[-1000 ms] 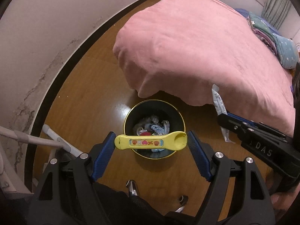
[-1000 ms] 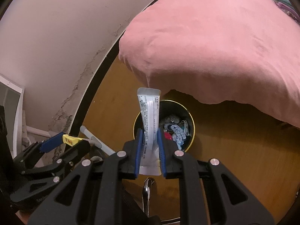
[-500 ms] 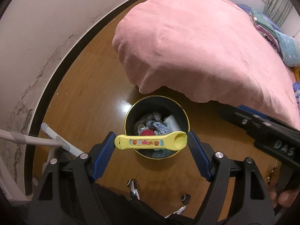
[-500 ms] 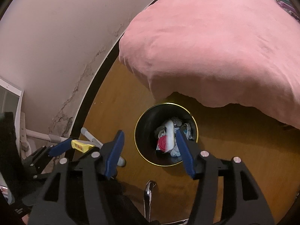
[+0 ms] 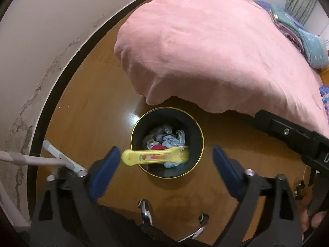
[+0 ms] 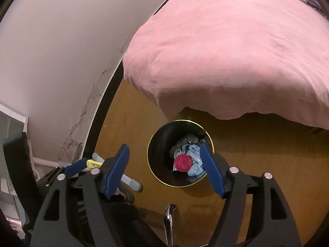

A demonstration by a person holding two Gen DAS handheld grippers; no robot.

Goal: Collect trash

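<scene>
A black trash bin with a gold rim [image 5: 197,133] [image 6: 152,142] stands on the wooden floor beside the bed. It holds crumpled blue-white wrappers [image 5: 172,140] and a red lid [image 6: 182,163]. My left gripper [image 5: 166,164] is open above the bin. A yellow spoon-shaped piece [image 5: 154,156] is loose between its fingers, blurred, over the bin's opening. My right gripper [image 6: 165,170] is open and empty above the bin. The left gripper's blue fingertip and the yellow piece also show in the right wrist view [image 6: 92,163].
A bed with a pink blanket [image 5: 205,51] overhangs the floor behind the bin. A white wall with a dark baseboard [image 5: 61,82] runs along the left. A grey-white tube frame [image 5: 59,158] sits at the left. Folded clothes [image 5: 308,47] lie on the bed.
My right gripper opened and the white tube dropped into the bin. My left gripper has now opened wider and the yellow piece is free and slipping down toward the bin.
</scene>
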